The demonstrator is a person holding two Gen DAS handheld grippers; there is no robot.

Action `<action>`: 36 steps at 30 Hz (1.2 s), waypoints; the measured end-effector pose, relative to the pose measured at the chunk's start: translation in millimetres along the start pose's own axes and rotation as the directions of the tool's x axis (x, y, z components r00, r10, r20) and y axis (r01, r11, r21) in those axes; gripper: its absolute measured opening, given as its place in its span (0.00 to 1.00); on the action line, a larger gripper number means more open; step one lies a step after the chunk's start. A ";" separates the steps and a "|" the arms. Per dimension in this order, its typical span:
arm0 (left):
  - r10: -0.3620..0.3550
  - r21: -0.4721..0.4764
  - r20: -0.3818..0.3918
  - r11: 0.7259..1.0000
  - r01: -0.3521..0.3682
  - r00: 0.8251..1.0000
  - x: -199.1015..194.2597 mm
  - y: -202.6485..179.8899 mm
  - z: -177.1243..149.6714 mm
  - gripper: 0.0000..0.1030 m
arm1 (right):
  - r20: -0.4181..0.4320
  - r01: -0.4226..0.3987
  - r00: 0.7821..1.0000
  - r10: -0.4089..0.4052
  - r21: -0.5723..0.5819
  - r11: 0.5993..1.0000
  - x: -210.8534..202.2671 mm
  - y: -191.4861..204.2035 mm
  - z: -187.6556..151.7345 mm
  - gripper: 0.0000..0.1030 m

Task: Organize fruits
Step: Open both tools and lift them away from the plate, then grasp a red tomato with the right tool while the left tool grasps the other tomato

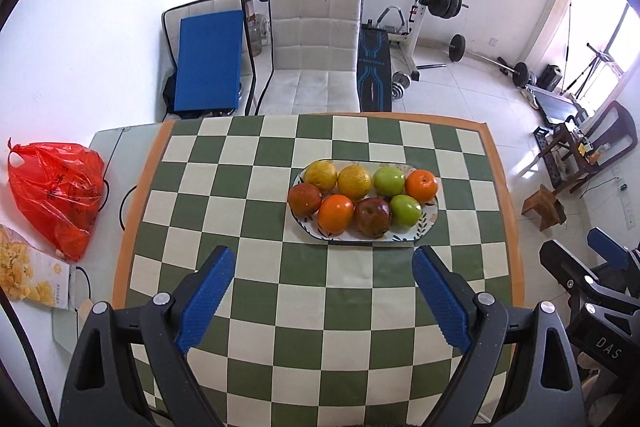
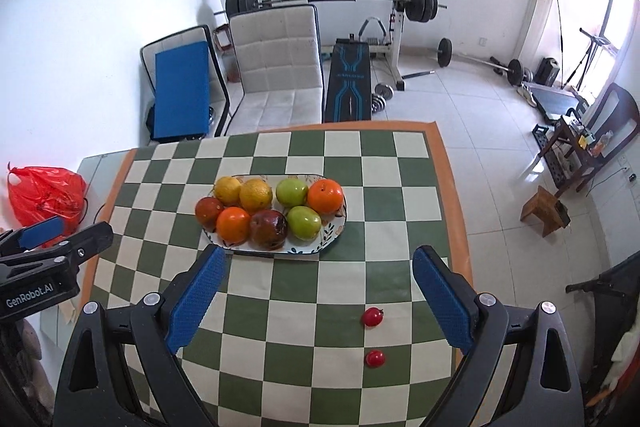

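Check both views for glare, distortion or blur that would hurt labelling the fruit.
Left wrist view: heavy fisheye bending of the green-and-cream checkered tablecloth, window blown out, oval patterned plate sharp. Right wrist view: same curvature and window glare; two small red round fruits crisp.

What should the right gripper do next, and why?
Probably lower the open right gripper toward the nearer small red fruit. Two small red fruits lie loose on the checkered cloth, the other just behind it, while eight larger fruits already sit on the oval plate. Both grippers are empty, and the left gripper sees neither.
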State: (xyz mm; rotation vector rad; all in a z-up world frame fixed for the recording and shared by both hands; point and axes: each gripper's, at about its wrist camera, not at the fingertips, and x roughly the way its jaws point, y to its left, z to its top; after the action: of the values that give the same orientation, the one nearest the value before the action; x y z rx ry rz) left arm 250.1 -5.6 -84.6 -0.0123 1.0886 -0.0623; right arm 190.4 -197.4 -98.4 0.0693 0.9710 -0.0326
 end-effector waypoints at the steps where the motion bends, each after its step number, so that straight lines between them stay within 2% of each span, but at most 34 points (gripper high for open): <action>1: -0.004 0.002 0.007 1.000 0.004 1.000 -4.7 -0.9 -1.6 0.88 | 0.007 -0.002 1.000 0.002 0.002 1.000 -7.4 0.2 -1.4 0.94; 6: -0.003 0.030 0.049 1.000 0.002 0.999 -36.5 -9.9 -12.7 0.88 | 0.043 -0.018 0.999 0.017 0.012 1.000 -45.6 0.5 -12.2 0.94; 14: -0.023 0.038 0.069 0.999 0.020 0.997 -63.1 -16.5 -26.1 0.88 | 0.093 -0.017 0.996 0.017 0.004 1.000 -88.0 3.3 -22.1 0.94; 24: -0.024 0.027 0.078 0.999 0.022 0.997 -70.0 -16.4 -30.6 0.88 | 0.100 -0.043 0.994 0.042 0.012 0.999 -97.2 4.3 -21.6 0.94; 30: -0.018 0.021 0.053 1.000 0.017 0.998 -59.3 -16.9 -28.5 0.88 | 0.076 -0.104 0.992 0.098 0.081 0.991 -75.4 -13.7 -17.6 0.94; 31: -0.017 0.023 0.035 1.000 0.016 0.999 -53.4 -17.5 -27.2 0.95 | 0.063 -0.107 0.993 0.101 0.100 0.989 -66.8 -20.0 -18.0 0.94; 32: -0.011 0.026 0.026 1.000 0.010 1.000 -45.6 -18.9 -26.0 1.00 | 0.047 -0.109 0.993 0.104 0.122 0.987 -56.9 -27.1 -19.5 0.94; 36: 0.038 0.057 -0.020 0.998 -0.037 0.999 -6.7 -30.8 -24.9 1.00 | -0.073 -0.062 0.994 0.080 0.229 0.971 9.3 -70.8 -39.1 0.94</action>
State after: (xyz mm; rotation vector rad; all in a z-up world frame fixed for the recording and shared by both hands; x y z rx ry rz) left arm 223.6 -35.4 -88.9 0.0599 1.1075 -0.0595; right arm 159.3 -265.2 -131.2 0.3182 1.0431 -0.0752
